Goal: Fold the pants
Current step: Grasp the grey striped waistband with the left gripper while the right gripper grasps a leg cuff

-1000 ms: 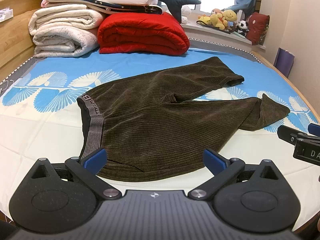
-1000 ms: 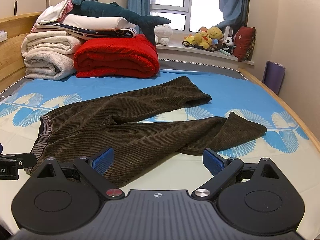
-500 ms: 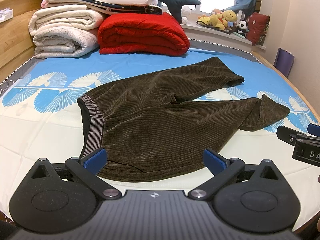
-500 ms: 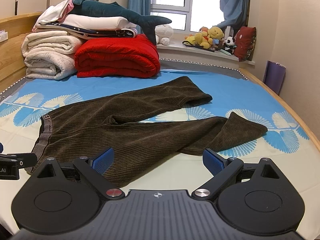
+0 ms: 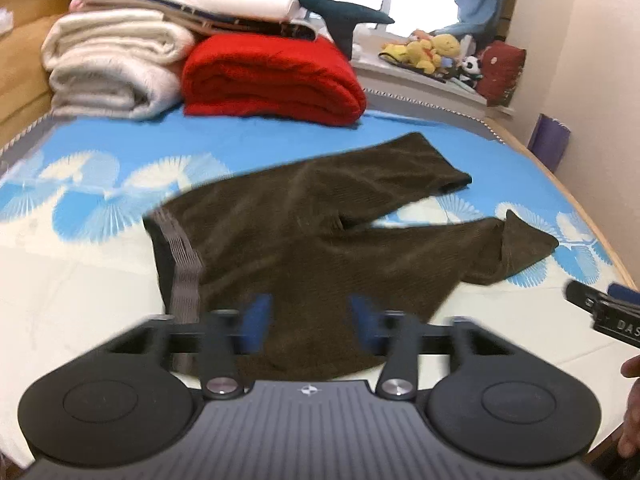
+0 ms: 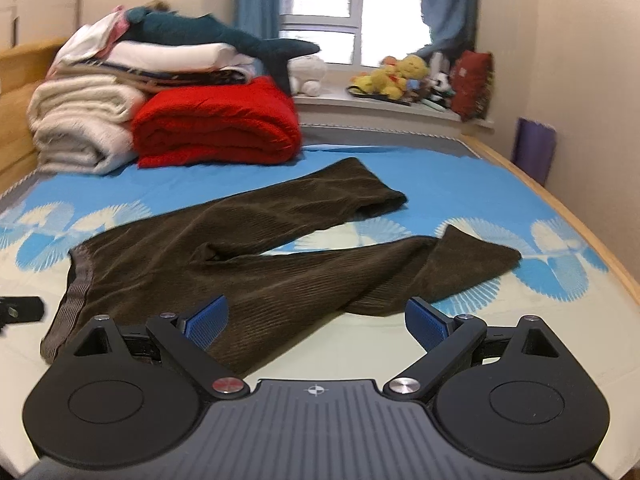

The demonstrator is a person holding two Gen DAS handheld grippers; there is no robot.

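Since a second ago your left gripper (image 5: 306,322) has drawn its blue pads in from full spread and is closing now; whether the brown fabric beneath is caught between them you cannot tell through the blur. Your right gripper (image 6: 316,322) sits with jaws spread wide, nothing between them, angled down over the near edge of the bed (image 6: 360,344). Item, pants (image 6: 248,264): brown corduroy, lying flat on the blue-and-white sheet, grey waistband (image 5: 182,264) to the left, both legs running right, the nearer leg's cuff turned back on itself. In the left wrist view, the right gripper's tip (image 5: 600,308) shows at the right edge, with part of a hand (image 5: 632,404) below it. Beyond: red blanket (image 6: 218,124), white folded bedding (image 6: 80,124), a plush shark (image 6: 216,38) on top, stuffed toys (image 6: 394,74) on the windowsill.
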